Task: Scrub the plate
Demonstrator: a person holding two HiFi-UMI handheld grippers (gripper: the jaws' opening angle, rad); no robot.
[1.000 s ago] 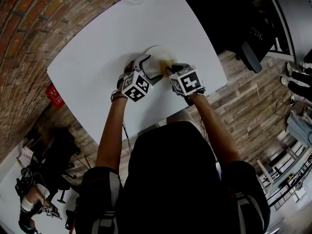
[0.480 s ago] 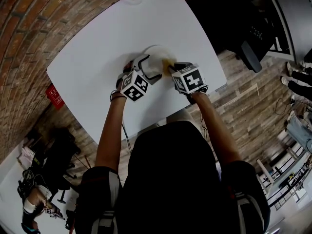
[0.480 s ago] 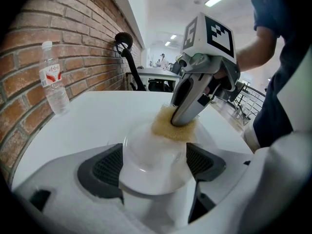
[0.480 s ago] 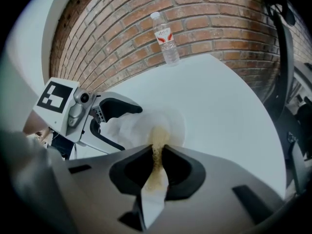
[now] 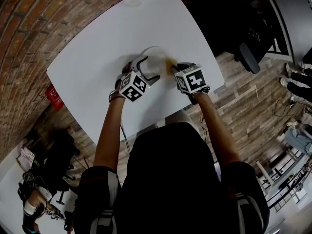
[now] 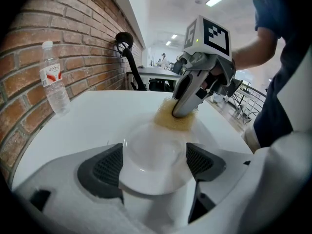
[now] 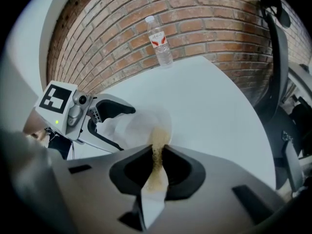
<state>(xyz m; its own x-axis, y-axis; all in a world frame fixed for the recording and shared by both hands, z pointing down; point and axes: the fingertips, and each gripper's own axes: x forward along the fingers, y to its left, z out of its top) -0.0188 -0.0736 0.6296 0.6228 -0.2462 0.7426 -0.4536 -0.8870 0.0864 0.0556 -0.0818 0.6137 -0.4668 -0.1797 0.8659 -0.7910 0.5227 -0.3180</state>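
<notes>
Left gripper (image 6: 155,165): fingers set fairly wide, one pad on each side of the plate (image 6: 146,147), gripping it by its near rim. The plate is small and white. It sits on the white worktop (image 5: 97,57), near the edge closest to the person and between the two grippers. I can't tell whether it lies flat or is slightly tipped.

Right gripper (image 7: 157,167): fingers narrow, pinched onto a yellow sponge (image 7: 157,143), which is squeezed thin between the pads. In the left gripper view the free end of the sponge presses on the far rim of the plate, on the side away from the left fingers.

A clear water bottle (image 7: 160,42) with a red label stands upright at the far end of the worktop by the brick wall (image 7: 112,28), well apart from the plate. A dark chair (image 7: 274,57) stands off the worktop's right side.
</notes>
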